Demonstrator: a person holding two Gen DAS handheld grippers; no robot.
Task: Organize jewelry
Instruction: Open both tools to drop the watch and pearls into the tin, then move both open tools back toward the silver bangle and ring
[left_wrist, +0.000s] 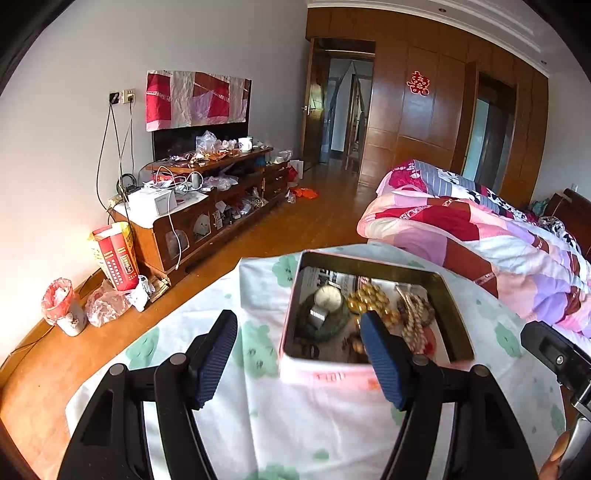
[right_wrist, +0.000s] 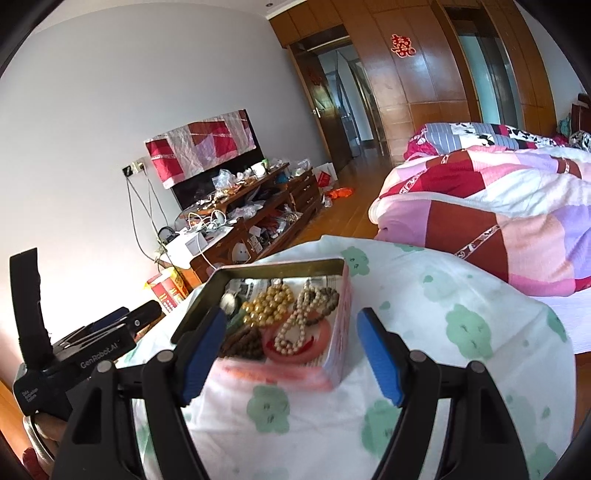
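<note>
An open pink tin box (left_wrist: 325, 378) (right_wrist: 341, 325) stands on a white cloth with green flowers (left_wrist: 258, 354) (right_wrist: 443, 332). Inside lie a watch (left_wrist: 327, 297), gold beads (left_wrist: 371, 299) (right_wrist: 267, 304), a pearl strand (right_wrist: 293, 330), brown bead strings (right_wrist: 242, 341) and a red bangle (right_wrist: 321, 341). My left gripper (left_wrist: 301, 363) hovers open just short of the box's near wall, nothing between its blue pads. My right gripper (right_wrist: 291, 354) is open too, its jaws standing either side of the box's near corner without touching. The left gripper's body (right_wrist: 85, 350) shows at the left of the right wrist view.
A bed with a pink and red patchwork quilt (left_wrist: 480, 236) (right_wrist: 498, 206) lies to the right. A cluttered wooden TV cabinet (left_wrist: 207, 206) (right_wrist: 258, 218) runs along the left wall. A red bag (left_wrist: 118, 258) and a small bin (left_wrist: 62, 310) stand on the wooden floor (left_wrist: 314, 210).
</note>
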